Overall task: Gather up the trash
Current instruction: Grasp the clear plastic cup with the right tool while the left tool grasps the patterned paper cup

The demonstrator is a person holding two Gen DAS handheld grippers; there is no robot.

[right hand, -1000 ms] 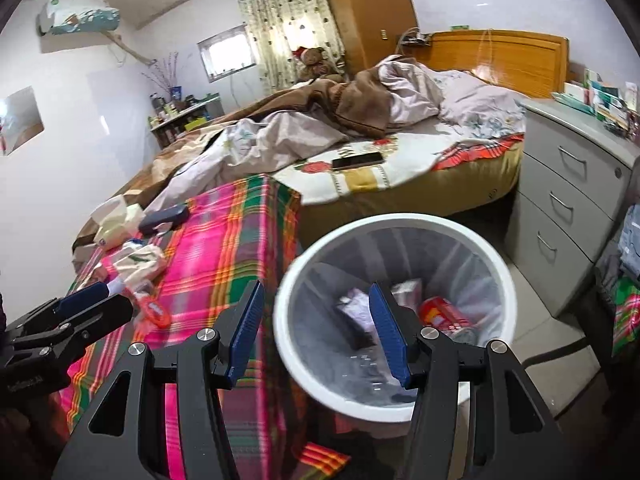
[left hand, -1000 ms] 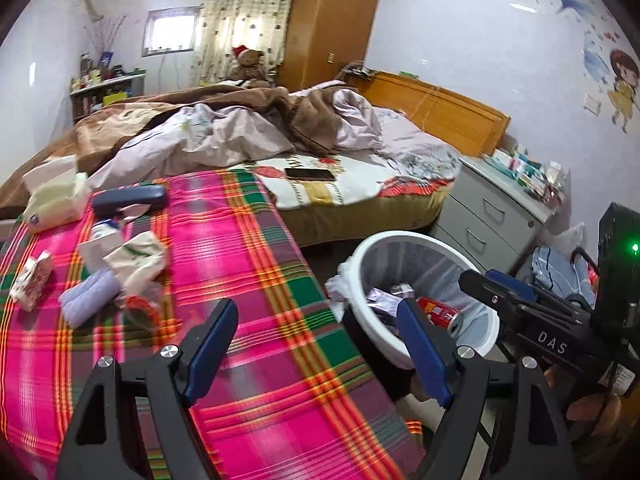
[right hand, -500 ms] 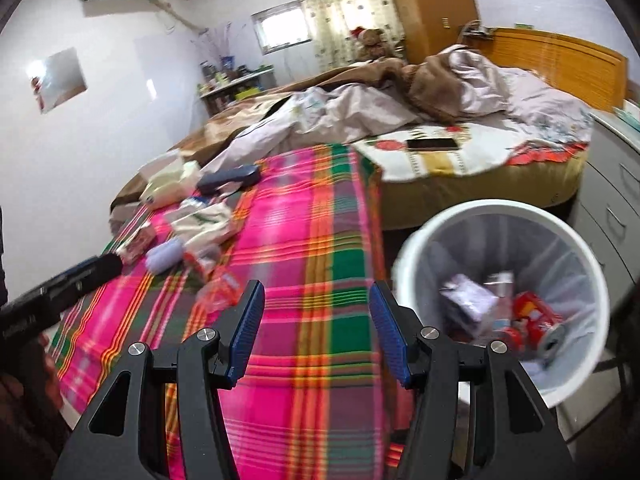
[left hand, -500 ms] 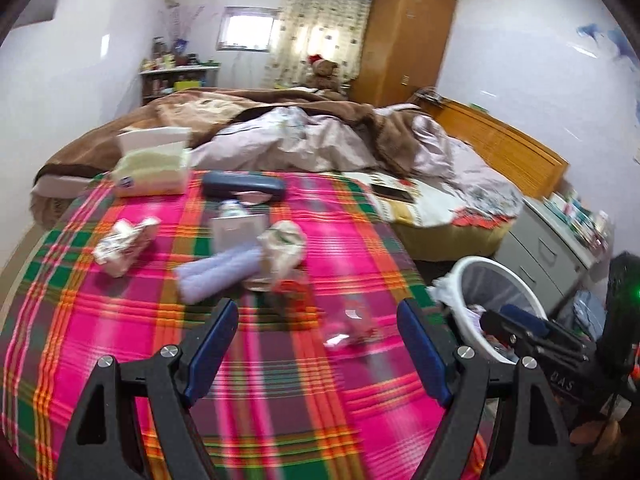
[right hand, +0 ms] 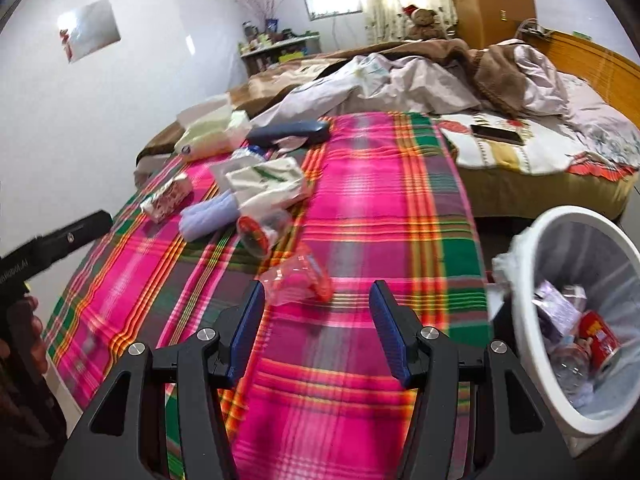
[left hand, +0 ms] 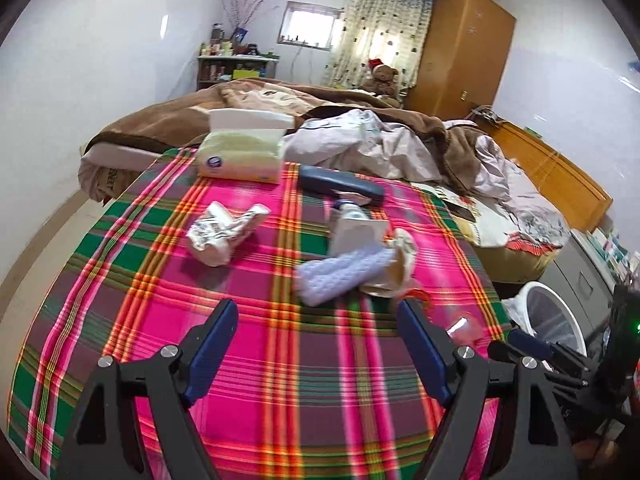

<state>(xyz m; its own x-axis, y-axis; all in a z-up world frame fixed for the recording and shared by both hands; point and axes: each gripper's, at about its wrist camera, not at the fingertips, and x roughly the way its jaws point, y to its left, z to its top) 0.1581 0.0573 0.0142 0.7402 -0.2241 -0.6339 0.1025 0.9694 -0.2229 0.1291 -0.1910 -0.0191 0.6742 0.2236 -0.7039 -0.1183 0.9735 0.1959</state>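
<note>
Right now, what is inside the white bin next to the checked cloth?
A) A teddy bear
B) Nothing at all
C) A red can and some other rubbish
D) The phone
C: the right wrist view shows a red can lying with wrappers and clear plastic in the bottom of the white bin.
</note>
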